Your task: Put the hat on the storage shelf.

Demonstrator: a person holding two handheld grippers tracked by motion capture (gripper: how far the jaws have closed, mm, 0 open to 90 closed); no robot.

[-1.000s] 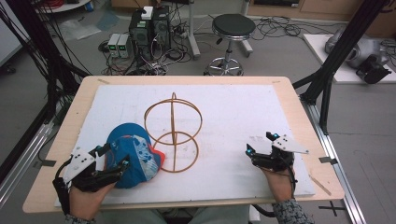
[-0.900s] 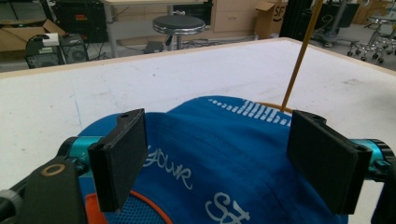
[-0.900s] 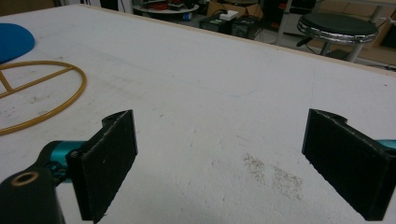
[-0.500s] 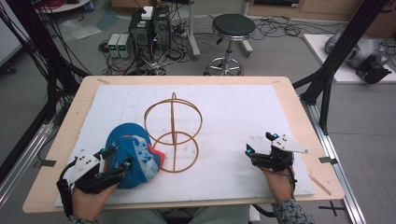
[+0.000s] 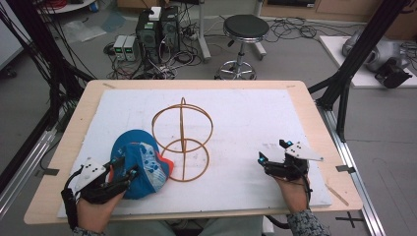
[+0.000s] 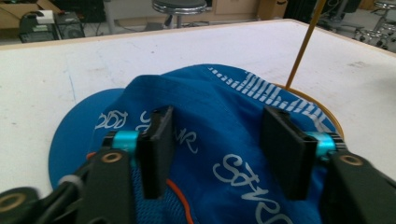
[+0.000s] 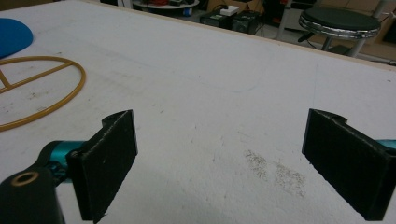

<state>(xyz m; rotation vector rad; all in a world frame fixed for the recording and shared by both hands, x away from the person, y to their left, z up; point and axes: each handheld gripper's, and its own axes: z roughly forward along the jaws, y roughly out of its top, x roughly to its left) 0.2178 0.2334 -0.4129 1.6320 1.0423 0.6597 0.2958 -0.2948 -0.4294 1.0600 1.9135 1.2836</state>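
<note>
We see a blue cap (image 5: 140,164) lying on the white mat (image 5: 246,118) at the near left of the table (image 5: 314,103), its right edge just beside the base ring of a gold wire stand (image 5: 183,140). In the left gripper view the cap (image 6: 219,121) shows white lettering and an orange trim, with the stand's upright rod (image 6: 306,42) rising behind it. The left gripper (image 5: 125,173) is at the cap with its jaws apart, the crown's fabric between them but not pinched. The right gripper (image 5: 273,152) rests well apart at the near right, its jaws spread wide over bare mat (image 7: 224,93). A stool (image 5: 244,29) stands on the floor beyond the table
</note>
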